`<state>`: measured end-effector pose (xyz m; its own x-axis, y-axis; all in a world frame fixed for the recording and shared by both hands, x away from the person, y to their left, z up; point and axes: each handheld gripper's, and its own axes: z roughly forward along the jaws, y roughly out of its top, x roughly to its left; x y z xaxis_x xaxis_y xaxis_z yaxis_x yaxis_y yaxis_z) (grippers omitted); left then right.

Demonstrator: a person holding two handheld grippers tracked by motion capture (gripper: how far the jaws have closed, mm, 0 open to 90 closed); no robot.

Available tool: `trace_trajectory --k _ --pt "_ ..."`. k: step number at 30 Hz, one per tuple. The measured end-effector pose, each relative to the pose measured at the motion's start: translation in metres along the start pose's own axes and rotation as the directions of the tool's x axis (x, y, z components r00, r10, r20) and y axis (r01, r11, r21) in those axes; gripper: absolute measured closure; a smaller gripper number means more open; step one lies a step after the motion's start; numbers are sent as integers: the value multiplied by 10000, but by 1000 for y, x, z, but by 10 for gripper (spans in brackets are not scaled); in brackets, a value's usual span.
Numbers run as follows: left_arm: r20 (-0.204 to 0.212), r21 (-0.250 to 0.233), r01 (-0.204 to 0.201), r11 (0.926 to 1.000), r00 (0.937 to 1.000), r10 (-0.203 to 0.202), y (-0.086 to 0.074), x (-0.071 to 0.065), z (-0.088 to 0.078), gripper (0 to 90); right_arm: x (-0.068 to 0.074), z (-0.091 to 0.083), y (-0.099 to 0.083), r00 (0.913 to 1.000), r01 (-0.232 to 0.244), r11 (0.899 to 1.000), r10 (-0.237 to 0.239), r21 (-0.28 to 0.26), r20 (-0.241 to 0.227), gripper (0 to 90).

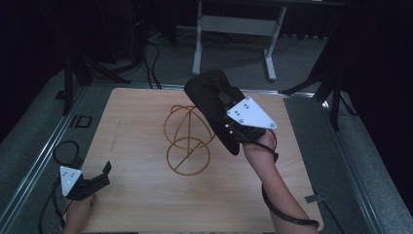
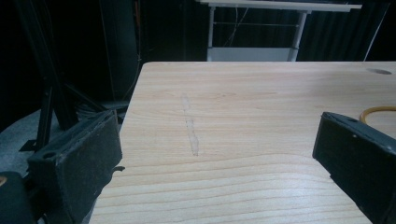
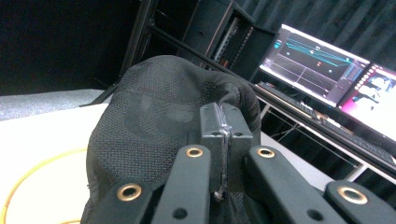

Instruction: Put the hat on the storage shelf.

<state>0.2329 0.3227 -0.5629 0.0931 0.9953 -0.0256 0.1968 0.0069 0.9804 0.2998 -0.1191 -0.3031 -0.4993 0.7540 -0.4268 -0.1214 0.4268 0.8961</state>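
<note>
The right gripper (image 1: 229, 127) clamps its jaws on a black mesh cap (image 1: 212, 100), held above the table (image 1: 136, 204) at two o'clock of the gold wire stand (image 1: 187, 141). The left gripper (image 1: 97, 179), jaws apart and empty, rests at seven o'clock.

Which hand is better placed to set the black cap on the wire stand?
Right. The right tool is shut on the black cap, beside the wire stand; the left tool sits open at the table's near corner.
</note>
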Motion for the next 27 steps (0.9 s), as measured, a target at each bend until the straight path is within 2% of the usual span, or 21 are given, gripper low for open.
trace_trajectory --k 12,19,25,27 --pt "6 0 -11 10000 10000 11 0 0 0 17 32 21 6 9953 474 9987 -458 173 -854 896" --pt "7 -4 -12 10000 10000 12 0 0 0 17 48 29 -3 9856 794 9951 -695 591 -1543 896" --pt "5 -1 -7 10000 10000 7 0 0 0 17 58 32 -12 9742 770 9938 -579 803 -2183 895" --pt "0 0 -8 10000 10000 8 0 0 0 17 59 33 -14 9703 612 9950 -407 794 -2386 895"
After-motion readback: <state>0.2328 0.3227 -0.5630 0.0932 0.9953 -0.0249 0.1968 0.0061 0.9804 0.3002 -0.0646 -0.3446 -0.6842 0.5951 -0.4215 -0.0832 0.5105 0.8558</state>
